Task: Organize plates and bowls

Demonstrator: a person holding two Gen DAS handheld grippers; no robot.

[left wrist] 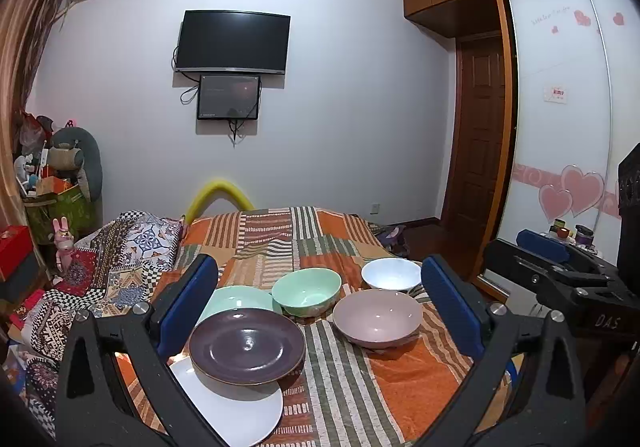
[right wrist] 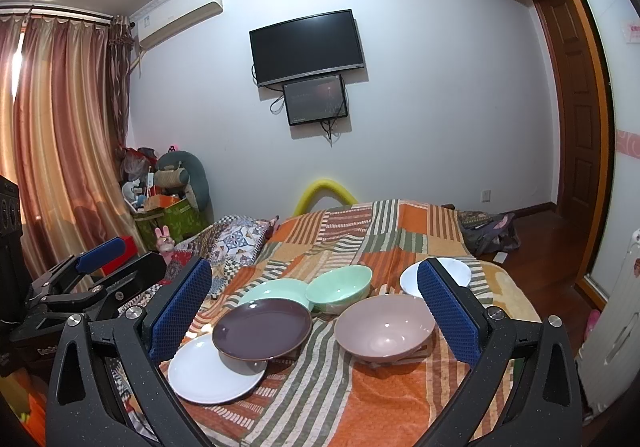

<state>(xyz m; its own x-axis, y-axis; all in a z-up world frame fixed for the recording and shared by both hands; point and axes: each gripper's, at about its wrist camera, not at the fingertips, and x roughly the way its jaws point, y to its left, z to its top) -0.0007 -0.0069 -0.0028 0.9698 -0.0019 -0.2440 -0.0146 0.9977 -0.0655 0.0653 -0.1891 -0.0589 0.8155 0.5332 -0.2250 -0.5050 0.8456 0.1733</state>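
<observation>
Six dishes lie on the striped orange bedspread (left wrist: pixel 416 371). A purple plate (left wrist: pixel 246 345) rests overlapping a white plate (left wrist: pixel 236 411) and a pale green plate (left wrist: pixel 236 297). To their right sit a green bowl (left wrist: pixel 307 291), a pink bowl (left wrist: pixel 378 317) and, farther back, a white bowl (left wrist: pixel 390 273). My left gripper (left wrist: pixel 320 267) hovers open before them, holding nothing. My right gripper (right wrist: pixel 316 269) is likewise open and empty, its right finger covering part of the white bowl (right wrist: pixel 452 271); the pink bowl (right wrist: pixel 384 327) and purple plate (right wrist: pixel 262 329) lie between its fingers.
A patterned quilt (left wrist: pixel 120 259) is bunched at the bed's left. Beyond it stand a green bag of clutter (right wrist: pixel 168 219) and curtains (right wrist: pixel 60 135). Wooden floor (right wrist: pixel 552 247) and a wardrobe (left wrist: pixel 560 127) are to the right. Each gripper appears at the other's side (right wrist: pixel 120 263).
</observation>
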